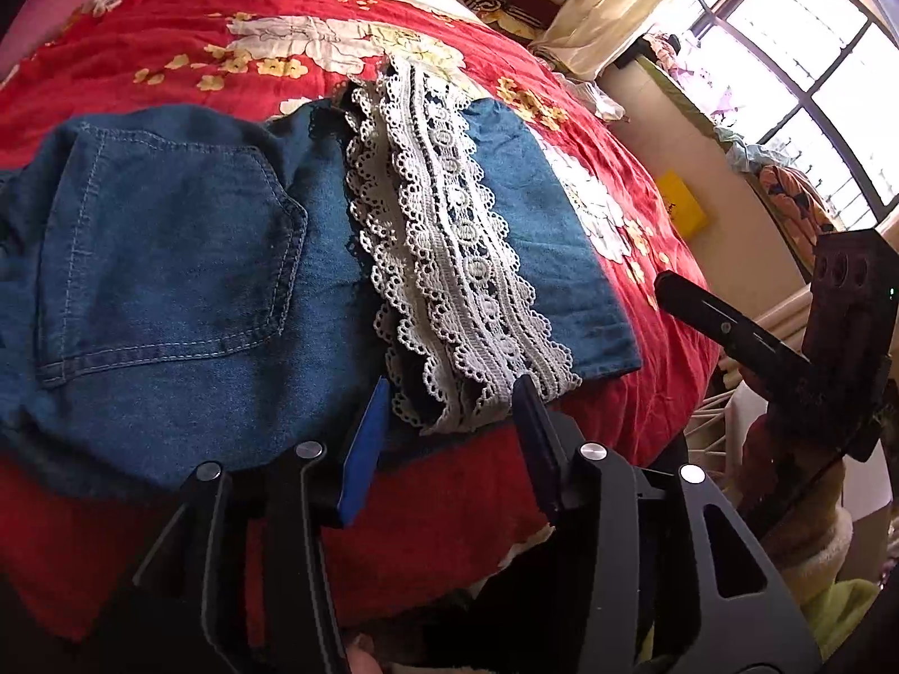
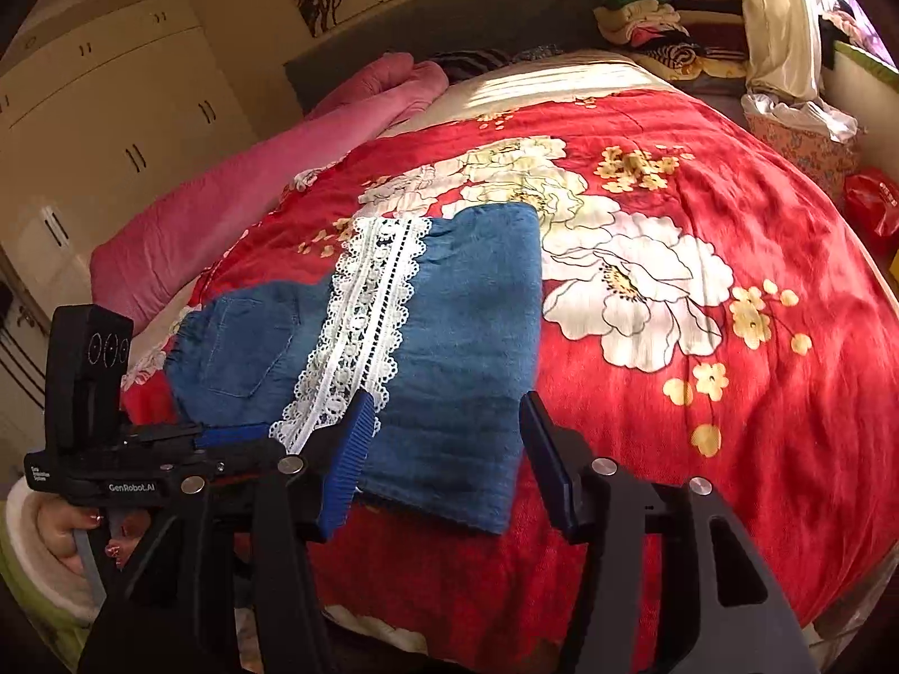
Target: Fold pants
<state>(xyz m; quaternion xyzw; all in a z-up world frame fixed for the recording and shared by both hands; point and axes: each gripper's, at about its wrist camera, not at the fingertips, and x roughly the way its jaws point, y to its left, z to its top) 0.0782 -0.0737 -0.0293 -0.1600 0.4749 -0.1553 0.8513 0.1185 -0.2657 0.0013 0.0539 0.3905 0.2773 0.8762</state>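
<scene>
Blue denim pants [image 1: 168, 258] lie folded on the red floral bedspread [image 1: 168, 28], back pocket up, with a white lace hem band [image 1: 449, 258] lying across them. They also show in the right wrist view [image 2: 466, 348], lace [image 2: 359, 331] on the left. My left gripper [image 1: 455, 399] is open and empty, its fingertips at the near end of the lace. My right gripper [image 2: 446, 410] is open and empty, its fingertips over the near edge of the folded denim. The left gripper also shows in the right wrist view [image 2: 236, 438].
A pink quilt [image 2: 253, 180] lies along the bed's left side. Stacked clothes [image 2: 668, 28] sit at the head of the bed. A wardrobe [image 2: 112, 112] stands left, a window [image 1: 814, 67] right. The bed's near edge is just below the grippers.
</scene>
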